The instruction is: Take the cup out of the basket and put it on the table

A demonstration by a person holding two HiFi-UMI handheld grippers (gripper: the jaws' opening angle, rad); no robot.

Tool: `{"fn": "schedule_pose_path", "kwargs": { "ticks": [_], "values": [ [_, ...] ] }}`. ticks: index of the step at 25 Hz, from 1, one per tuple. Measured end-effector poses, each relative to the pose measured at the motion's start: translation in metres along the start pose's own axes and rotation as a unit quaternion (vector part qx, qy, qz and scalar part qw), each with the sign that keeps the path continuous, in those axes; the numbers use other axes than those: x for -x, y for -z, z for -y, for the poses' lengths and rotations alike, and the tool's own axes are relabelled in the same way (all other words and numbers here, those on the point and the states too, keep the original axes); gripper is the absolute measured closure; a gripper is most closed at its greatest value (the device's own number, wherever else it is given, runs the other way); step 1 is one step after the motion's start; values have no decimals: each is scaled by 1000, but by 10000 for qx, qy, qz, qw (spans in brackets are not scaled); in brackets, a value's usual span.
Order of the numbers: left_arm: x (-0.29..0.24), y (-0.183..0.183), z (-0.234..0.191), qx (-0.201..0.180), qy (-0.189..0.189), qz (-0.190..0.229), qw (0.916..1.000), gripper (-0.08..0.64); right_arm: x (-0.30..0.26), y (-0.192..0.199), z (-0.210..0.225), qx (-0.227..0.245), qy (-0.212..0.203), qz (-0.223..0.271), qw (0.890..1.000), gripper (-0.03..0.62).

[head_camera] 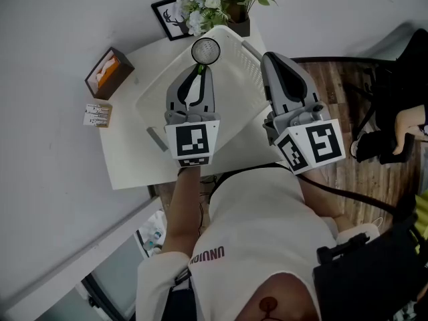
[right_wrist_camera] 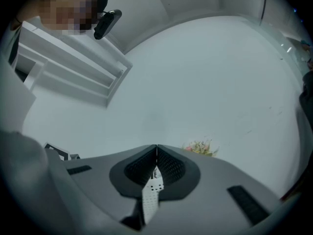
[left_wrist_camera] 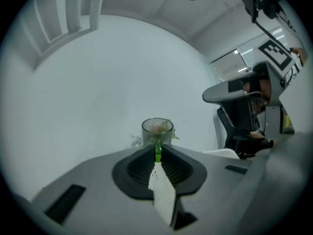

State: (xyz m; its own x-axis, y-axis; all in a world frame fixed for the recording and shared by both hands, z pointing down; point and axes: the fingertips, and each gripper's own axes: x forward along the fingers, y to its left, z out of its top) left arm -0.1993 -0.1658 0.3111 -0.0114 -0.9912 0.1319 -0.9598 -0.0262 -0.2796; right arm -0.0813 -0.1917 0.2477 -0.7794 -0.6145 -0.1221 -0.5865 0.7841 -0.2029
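Observation:
A clear glass cup point(head_camera: 205, 50) with a green handle point(left_wrist_camera: 158, 151) hangs over the far part of the white basket point(head_camera: 249, 69) on the white table point(head_camera: 127, 159). My left gripper point(head_camera: 199, 68) is shut on that handle, and the cup point(left_wrist_camera: 157, 130) stands upright just beyond the jaw tips in the left gripper view. My right gripper point(head_camera: 269, 59) is held over the basket's right side, shut with nothing between its fingers point(right_wrist_camera: 156, 149). The left gripper view also catches the right gripper point(left_wrist_camera: 244, 109) off to its right.
At the table's back stand a flower pot point(head_camera: 231, 2) and a black picture frame point(head_camera: 170, 15). A brown tissue box point(head_camera: 109, 72) and a small packet point(head_camera: 97, 115) lie at the left. A dark chair point(head_camera: 394, 112) stands on the wooden floor to the right.

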Motion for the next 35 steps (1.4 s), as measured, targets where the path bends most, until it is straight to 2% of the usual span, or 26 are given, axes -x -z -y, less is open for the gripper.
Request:
{"fn": "schedule_pose_path", "kwargs": {
  "ticks": [10, 14, 18, 35],
  "values": [
    [13, -17, -2, -87, -175, 265, 9995, 509, 2, -1, -2, 86, 44, 18, 10000, 574],
    [17, -26, -1, -253, -203, 433, 9985, 509, 1, 0, -6, 125, 6, 5, 9999, 574],
    [18, -35, -1, -227, -245, 692, 9970, 509, 1, 0, -6, 153, 20, 9, 9999, 574],
    [19, -34, 0, -114, -266, 664, 9974, 510, 1, 2, -4, 130, 19, -23, 9999, 574]
  ]
}}
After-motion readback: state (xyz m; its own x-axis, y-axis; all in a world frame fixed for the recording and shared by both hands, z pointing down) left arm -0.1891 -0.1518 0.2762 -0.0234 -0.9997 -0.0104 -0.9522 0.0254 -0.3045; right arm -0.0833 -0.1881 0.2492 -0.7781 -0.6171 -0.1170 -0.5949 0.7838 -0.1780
